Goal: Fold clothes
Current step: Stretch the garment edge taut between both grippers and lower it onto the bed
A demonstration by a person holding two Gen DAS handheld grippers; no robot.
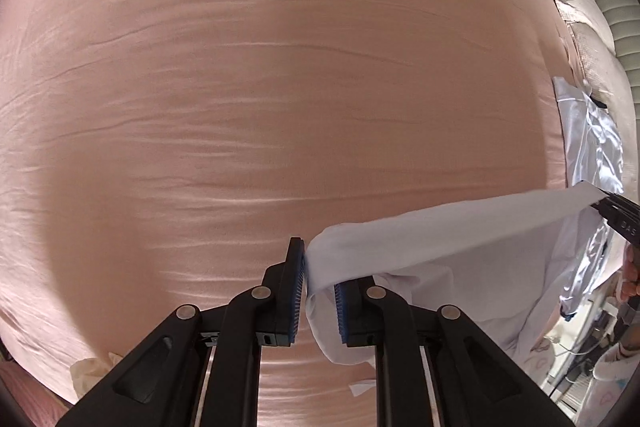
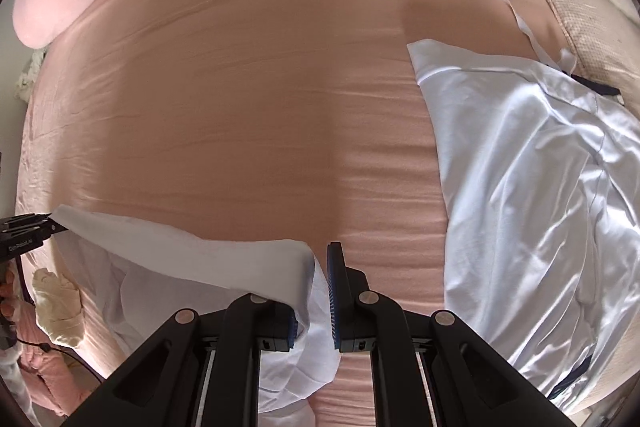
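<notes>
While pinching cloth (image 1: 440, 239): both grippers (image 1: 318, 291) (image 2: 316, 301) nearly closed.

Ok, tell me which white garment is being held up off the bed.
The matte white cotton garment, stretched between both tools; the shiny white satin garment lies flat on the pink sheet.

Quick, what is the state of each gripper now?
Left gripper: closed on the white garment.
Right gripper: closed on the same white garment.
</notes>
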